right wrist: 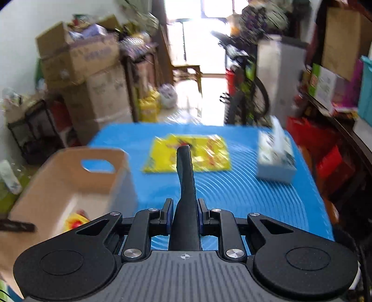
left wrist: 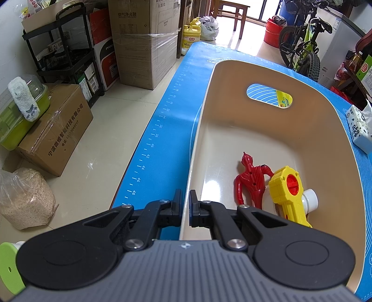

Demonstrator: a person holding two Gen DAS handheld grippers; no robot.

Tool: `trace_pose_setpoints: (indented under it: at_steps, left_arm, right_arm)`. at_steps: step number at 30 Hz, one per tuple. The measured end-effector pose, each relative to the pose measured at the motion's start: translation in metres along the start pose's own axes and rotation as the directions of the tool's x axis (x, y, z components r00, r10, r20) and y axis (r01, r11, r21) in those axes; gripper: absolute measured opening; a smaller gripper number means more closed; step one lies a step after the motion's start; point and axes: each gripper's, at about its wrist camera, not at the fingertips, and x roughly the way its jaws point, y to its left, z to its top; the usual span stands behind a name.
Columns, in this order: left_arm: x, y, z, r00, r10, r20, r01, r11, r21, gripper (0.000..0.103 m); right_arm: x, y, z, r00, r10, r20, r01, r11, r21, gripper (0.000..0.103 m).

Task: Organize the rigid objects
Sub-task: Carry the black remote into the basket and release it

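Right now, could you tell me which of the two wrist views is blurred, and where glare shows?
Left wrist view: sharp, the bin and red figure crisp, glare only at the far doorway. Right wrist view: motion-smeared throughout, the yellow packet streaked; only the right gripper and its black object stay fairly sharp; the doorway is blown out.

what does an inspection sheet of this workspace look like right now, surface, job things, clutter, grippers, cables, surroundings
surface: blue mat with ruler marks along its edge.
job's things: beige bin holding a red figure, a yellow toy and a white cap; black tool held above the mat.
clutter: yellow packet and tissue box on the mat.
grippers: left gripper clamped on the bin's near wall; right gripper shut on the black tool.
cables: nothing seen.
surroundings: cardboard boxes, black rack, bicycle, yellow jug, tiled floor.
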Motion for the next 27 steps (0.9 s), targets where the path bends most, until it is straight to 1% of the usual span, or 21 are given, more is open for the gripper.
trace_pose_setpoints:
  at_steps: [4,7,11,14,17,27]
  left_arm:
    - [0.000,0.000,0.000,1.000,0.000,0.000,0.000,1.000,0.000,0.006]
    - [0.000,-0.001,0.000,1.000,0.001,0.000,-0.001,1.000,0.000,0.006]
    - [0.000,-0.002,0.000,1.000,0.002,0.000,-0.002,1.000,0.001,0.006]
    - [0.000,-0.002,0.000,1.000,0.003,0.001,-0.003,1.000,0.003,0.006]
    - [0.000,-0.002,0.000,1.000,0.003,0.001,-0.003,1.000,0.004,0.006]
    - [0.000,-0.002,0.000,1.000,0.003,0.000,-0.003,1.000,0.004,0.006]
  right_arm:
    - [0.005,0.030,0.015,0.997,0.079,0.017,-0.079,0.997,-0.022,0.030]
    - [0.014,0.057,0.023,0.991,0.133,0.008,-0.132,0.989,-0.068,0.030]
    - [0.025,0.089,0.024,0.985,0.174,-0.013,-0.174,0.978,-0.117,0.030]
    - [0.034,0.109,0.018,0.982,0.185,-0.029,-0.187,0.975,-0.122,0.030]
    - [0.045,0.125,0.007,0.979,0.194,-0.064,-0.200,0.972,-0.124,0.030]
    - [0.082,0.143,-0.023,0.968,0.153,-0.199,-0.187,0.969,-0.162,0.030]
